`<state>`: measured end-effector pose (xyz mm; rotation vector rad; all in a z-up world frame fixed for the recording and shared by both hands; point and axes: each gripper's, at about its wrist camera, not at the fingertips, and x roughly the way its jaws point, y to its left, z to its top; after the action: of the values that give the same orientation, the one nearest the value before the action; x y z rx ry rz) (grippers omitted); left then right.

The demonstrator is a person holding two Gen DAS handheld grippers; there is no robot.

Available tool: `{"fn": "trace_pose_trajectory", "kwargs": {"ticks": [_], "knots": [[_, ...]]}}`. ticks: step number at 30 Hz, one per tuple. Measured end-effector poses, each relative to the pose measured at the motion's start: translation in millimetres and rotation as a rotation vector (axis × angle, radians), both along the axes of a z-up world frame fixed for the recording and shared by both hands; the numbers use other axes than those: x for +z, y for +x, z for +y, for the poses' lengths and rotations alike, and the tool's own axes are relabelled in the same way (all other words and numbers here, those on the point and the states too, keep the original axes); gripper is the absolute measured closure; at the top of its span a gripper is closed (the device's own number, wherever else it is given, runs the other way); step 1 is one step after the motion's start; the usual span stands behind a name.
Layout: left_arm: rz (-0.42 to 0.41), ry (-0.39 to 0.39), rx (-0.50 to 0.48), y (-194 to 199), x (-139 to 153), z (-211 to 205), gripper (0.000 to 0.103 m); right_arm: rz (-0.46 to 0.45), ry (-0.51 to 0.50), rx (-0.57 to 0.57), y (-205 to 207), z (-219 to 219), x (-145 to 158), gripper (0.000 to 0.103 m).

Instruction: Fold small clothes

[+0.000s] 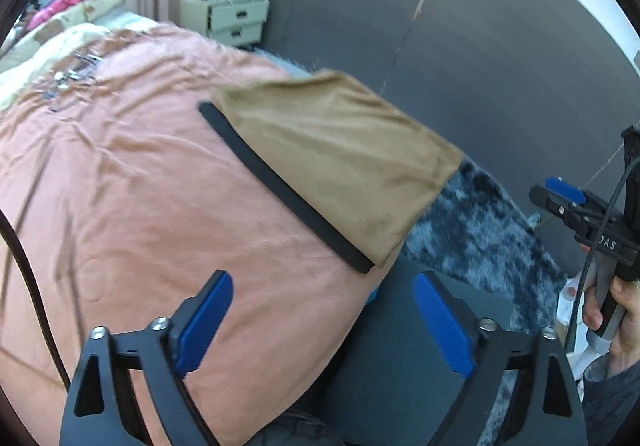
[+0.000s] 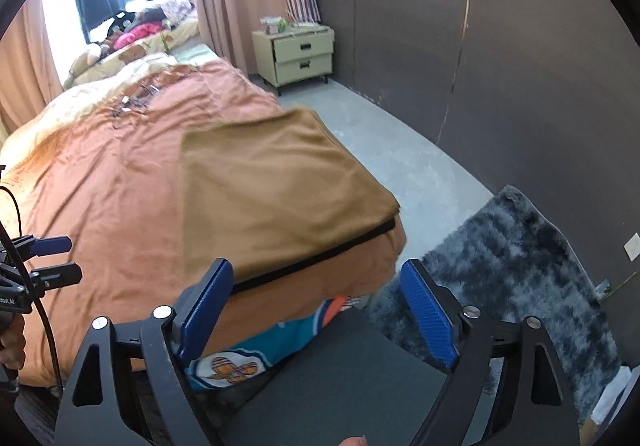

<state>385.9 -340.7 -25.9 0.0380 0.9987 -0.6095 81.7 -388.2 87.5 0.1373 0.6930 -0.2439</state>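
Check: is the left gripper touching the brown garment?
Apart. The left wrist view shows the left gripper open, with bedspread between its fingertips and the brown garment.

The brown garment is motion-blurred, its far corner at 12 o'clock soft. At 3 o'clock the hand is cut by the edge. Small metal bits on the bedspread at 10 o'clock are too tiny to identify.

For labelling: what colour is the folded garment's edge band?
Black band on the tan garment; clearest in left wrist view.
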Motion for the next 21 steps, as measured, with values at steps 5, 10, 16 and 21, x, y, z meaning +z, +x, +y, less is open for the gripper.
{"fn": "trace_pose_trajectory", "kwargs": {"ticks": [5, 10, 16, 21], "knots": [[-0.069, -0.013, 0.044, -25.0, 32.4, 37.0, 0.005, -0.064, -0.011, 0.022, -35.4, 28.6, 14.7, 0.001], [-0.11, -0.028, 0.087, -52.8, 52.9, 71.2, 0.003, -0.104, -0.011, 0.047, -65.3, 55.9, 26.2, 0.001], [-0.147, -0.036, 0.141, -92.1, 69.0, 109.5, 0.003, -0.142, -0.001, 0.097, -99.1, 75.5, 32.0, 0.001], [-0.227, -0.034, 0.189, -131.5, 85.0, 140.7, 0.003, -0.176, -0.001, 0.13, -127.1, 87.3, 36.9, 0.001]]}}
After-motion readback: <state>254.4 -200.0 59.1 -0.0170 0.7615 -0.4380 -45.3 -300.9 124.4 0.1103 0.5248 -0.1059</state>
